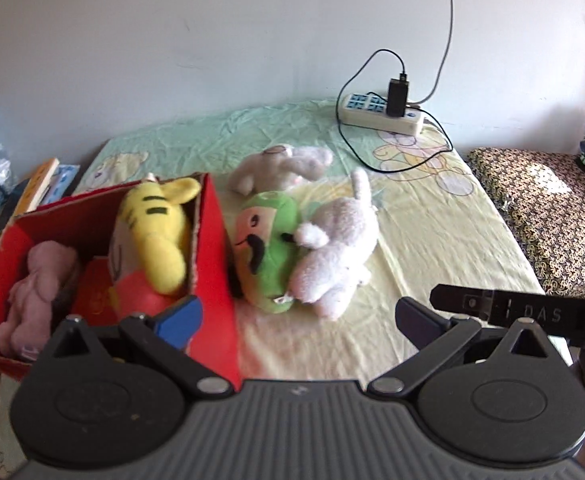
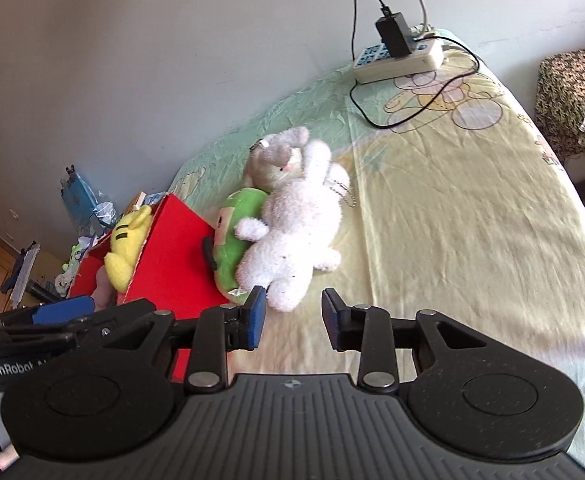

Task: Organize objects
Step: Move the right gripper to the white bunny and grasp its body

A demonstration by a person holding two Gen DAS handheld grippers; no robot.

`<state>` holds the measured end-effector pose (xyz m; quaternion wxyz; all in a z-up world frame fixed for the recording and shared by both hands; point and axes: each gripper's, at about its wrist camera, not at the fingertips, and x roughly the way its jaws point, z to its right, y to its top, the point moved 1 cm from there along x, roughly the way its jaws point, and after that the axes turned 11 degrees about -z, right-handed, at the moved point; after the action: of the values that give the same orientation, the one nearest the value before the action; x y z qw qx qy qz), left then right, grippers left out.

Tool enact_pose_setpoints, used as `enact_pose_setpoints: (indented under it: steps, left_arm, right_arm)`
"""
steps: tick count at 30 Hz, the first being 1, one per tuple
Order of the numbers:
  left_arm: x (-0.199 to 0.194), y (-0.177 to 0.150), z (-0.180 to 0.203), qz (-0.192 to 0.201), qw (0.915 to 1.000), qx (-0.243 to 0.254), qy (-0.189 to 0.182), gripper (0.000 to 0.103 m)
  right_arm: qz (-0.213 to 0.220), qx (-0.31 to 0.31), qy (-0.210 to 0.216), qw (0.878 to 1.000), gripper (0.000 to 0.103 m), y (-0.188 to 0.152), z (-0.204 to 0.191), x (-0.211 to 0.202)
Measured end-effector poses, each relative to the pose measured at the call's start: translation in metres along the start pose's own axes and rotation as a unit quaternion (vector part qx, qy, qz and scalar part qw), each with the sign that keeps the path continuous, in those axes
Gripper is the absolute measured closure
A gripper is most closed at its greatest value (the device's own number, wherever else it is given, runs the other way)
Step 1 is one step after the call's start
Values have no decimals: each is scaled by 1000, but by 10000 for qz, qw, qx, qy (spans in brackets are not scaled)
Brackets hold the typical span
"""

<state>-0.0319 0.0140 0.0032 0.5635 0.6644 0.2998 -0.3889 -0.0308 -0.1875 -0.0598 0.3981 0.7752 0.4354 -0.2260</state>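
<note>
A red cardboard box [image 1: 212,264] stands on the bed at the left and holds a yellow striped plush [image 1: 156,232] and a pink plush [image 1: 36,288]. Beside it lie a green plush [image 1: 268,248], a white plush rabbit [image 1: 340,252] and a grey plush [image 1: 280,168]. My left gripper [image 1: 296,316] is open and empty, its left finger over the box's near corner. My right gripper [image 2: 292,316] is open and empty, just in front of the white rabbit [image 2: 292,236] and the green plush [image 2: 236,236]. The box [image 2: 172,252] is to its left.
A white power strip [image 1: 380,114] with a black charger and cables lies at the far end of the bed [image 1: 432,240]. A patterned stool [image 1: 540,212] stands at the right. Books and clutter [image 1: 32,192] lie left of the bed. The wall is behind.
</note>
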Motion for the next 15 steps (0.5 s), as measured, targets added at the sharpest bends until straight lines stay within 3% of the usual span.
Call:
enact_pose_setpoints:
  steps: [9,12,15]
  left_arm:
    - [51,4,25,136,9964,827,141,1]
    - [70,14,24,126,9957,899,166,1]
    - [88,22,19,0,9963,854,-46,1]
  right_arm:
    - [-19,600,128,9981,63,26,26,13]
    - [-124,681,232,9973,60,37,24,23]
    - [-249,564,214,9979,57,47,18,39]
